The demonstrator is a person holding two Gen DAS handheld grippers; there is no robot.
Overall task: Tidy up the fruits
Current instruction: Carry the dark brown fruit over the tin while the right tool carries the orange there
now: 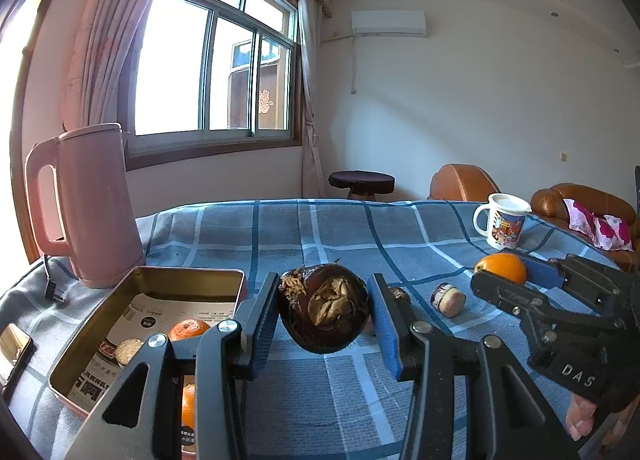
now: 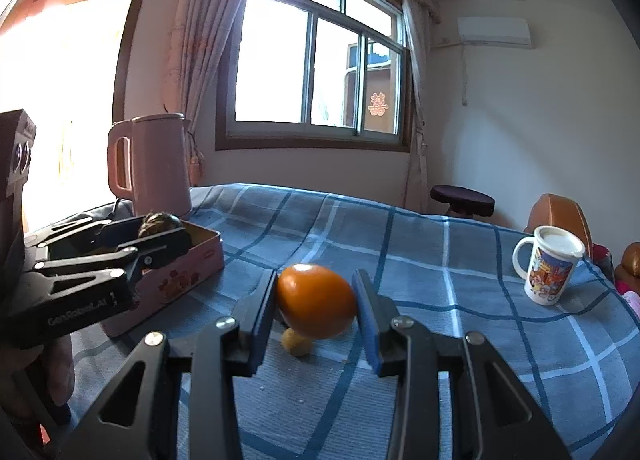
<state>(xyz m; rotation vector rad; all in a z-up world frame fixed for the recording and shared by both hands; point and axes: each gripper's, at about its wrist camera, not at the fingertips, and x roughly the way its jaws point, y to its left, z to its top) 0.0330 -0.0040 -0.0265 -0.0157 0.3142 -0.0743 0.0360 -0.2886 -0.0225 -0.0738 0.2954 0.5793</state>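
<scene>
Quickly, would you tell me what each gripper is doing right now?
Left gripper: shut on the dark brown fruit.
Right gripper: shut on the orange.

The right tool grips an orange between its blue pads, lifted above the checked blue cloth on the tabletop. A small yellowish piece lies on the cloth just beneath it. Off to the left, the left tool holds a dark brown fruit over the open pink tin. A pink kettle stands behind the tin, and a lidded cartoon mug sits well apart at the right.
</scene>
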